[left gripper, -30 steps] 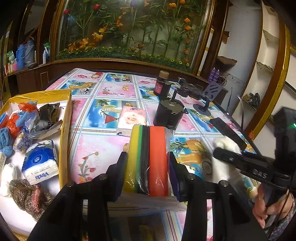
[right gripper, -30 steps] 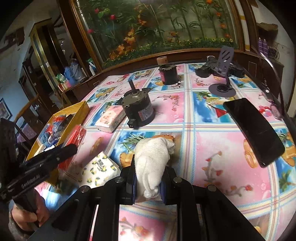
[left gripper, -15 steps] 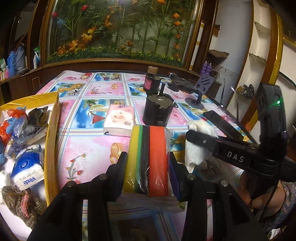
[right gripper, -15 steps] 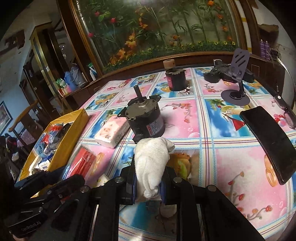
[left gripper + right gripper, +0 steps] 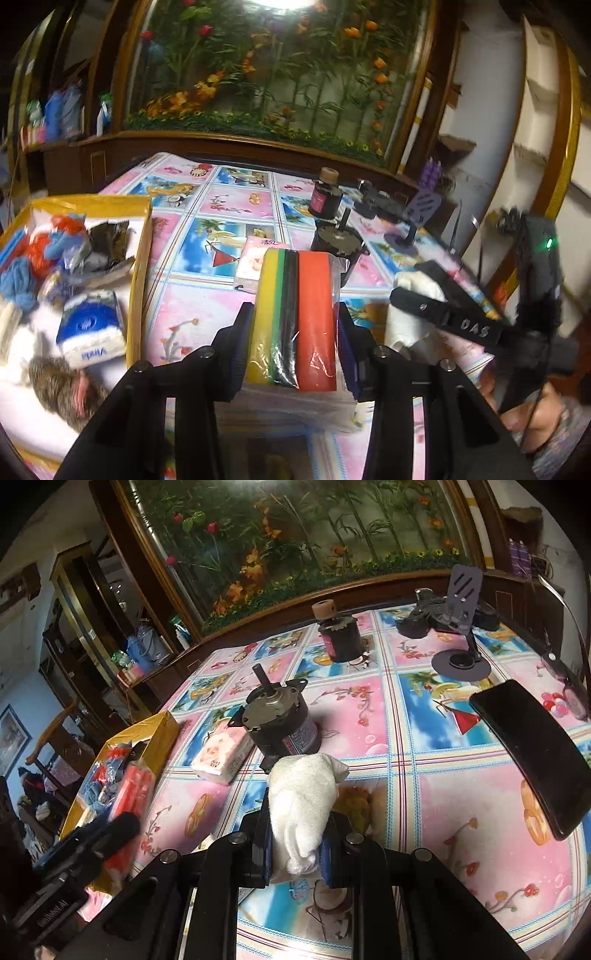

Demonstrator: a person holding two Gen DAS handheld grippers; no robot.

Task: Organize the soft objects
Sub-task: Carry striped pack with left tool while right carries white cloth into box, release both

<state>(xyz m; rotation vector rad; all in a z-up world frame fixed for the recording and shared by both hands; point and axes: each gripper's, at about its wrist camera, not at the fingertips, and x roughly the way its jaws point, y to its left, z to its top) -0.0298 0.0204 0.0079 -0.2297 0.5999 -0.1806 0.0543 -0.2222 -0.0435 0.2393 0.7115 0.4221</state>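
My left gripper (image 5: 295, 343) is shut on a plastic-wrapped pack of sponges (image 5: 297, 317) in yellow, green, black and orange, held above the table. My right gripper (image 5: 297, 853) is shut on a white rolled towel (image 5: 303, 805), held above the table; it also shows in the left wrist view (image 5: 410, 314) at the right. A yellow box (image 5: 142, 266) at the left holds soft items: a blue tissue pack (image 5: 92, 326), yarn and cloths. A pink tissue pack (image 5: 221, 753) lies on the tablecloth beside the box.
Two dark motors (image 5: 280, 720) (image 5: 340, 637) stand mid-table. A black phone (image 5: 532, 753) lies at the right, with a phone stand (image 5: 461, 657) and a camera (image 5: 424, 616) behind it. Another patterned tissue pack (image 5: 288, 410) lies under my left gripper.
Both grippers have lifted with their loads. The left one has swung toward the yellow box, which now looks closer. The right gripper has moved nearer the left, toward the motor.
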